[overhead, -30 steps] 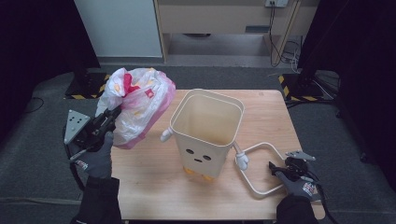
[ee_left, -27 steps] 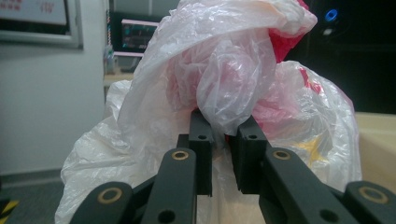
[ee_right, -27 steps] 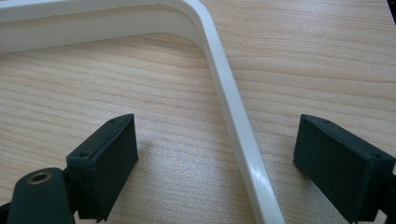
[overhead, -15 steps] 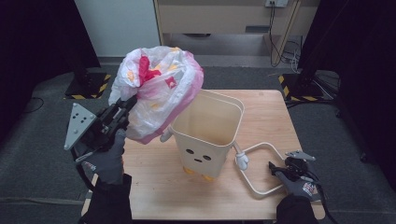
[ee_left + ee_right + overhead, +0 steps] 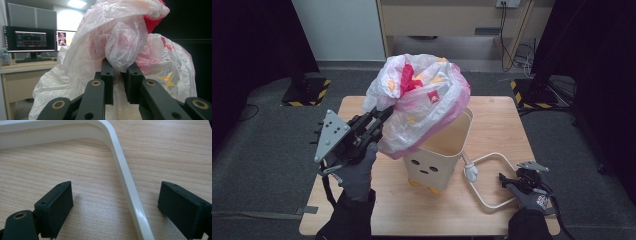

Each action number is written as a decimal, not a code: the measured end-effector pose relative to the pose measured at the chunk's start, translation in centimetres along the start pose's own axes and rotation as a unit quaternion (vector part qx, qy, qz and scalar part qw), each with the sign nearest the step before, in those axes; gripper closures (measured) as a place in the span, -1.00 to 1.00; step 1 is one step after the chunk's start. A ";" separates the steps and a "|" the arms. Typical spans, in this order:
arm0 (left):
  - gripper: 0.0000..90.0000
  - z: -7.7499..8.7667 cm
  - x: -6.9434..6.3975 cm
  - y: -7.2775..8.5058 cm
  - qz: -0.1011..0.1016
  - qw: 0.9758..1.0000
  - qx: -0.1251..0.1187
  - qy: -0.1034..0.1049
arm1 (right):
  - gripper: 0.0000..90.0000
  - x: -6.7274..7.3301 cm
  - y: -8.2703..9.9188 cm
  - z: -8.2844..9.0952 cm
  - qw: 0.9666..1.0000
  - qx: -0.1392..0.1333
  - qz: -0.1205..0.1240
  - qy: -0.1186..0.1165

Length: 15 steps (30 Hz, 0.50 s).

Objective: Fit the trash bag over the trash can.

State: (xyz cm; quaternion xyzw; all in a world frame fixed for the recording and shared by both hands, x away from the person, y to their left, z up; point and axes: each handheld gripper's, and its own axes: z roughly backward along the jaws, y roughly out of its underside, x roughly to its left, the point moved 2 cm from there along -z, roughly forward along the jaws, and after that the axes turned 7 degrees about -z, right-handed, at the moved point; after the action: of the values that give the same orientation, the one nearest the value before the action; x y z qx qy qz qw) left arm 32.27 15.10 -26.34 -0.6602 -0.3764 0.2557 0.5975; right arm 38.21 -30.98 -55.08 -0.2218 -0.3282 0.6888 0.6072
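Plastic bag (image 5: pixel 419 102), white and pink with red patches, hangs clamped in the left tool (image 5: pixel 379 117), whose jaws are pinched together on a bunched fold of it; in the left gripper view the film (image 5: pixel 120 45) balloons up and over the two black jaws. The bag now sits above and partly over the open mouth of the cream bin (image 5: pixel 439 150) that stands in the middle of the desk (image 5: pixel 502 125), its lower bulge touching or just covering the bin's near-left rim. The relation that counts is this: the bin's mouth lies to the right of and below the left tool, and the bag's bulk already leans that way, so the left hand is the nearer one for lowering it in. The right tool (image 5: pixel 528 176) rests low at the desk's right edge with its jaws apart, straddling the white handle loop (image 5: pixel 125 182) without pressing on it.

A second ago the bag hung left of the bin, clear of it, near the desk's left edge; since then the left tool has carried it up and to the right over the rim. The right tool has kept its place.
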 end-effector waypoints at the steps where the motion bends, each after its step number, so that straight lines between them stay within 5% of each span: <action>1: 0.76 -0.2 -0.2 0.0 0.000 1.000 0.000 0.004 | -0.75 0.0 0.0 0.0 1.000 0.000 0.000 0.000; 15: 0.74 -2.6 -3.0 0.7 -0.002 0.998 0.020 0.053 | -0.76 0.1 0.0 -0.1 1.000 0.001 0.000 -0.001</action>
State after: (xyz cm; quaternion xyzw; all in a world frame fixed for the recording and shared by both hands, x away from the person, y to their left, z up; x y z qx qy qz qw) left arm 32.71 11.10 -26.91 -0.6601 -0.3401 0.2268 0.6303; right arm 38.24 -30.86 -55.11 -0.2205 -0.3282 0.6889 0.6075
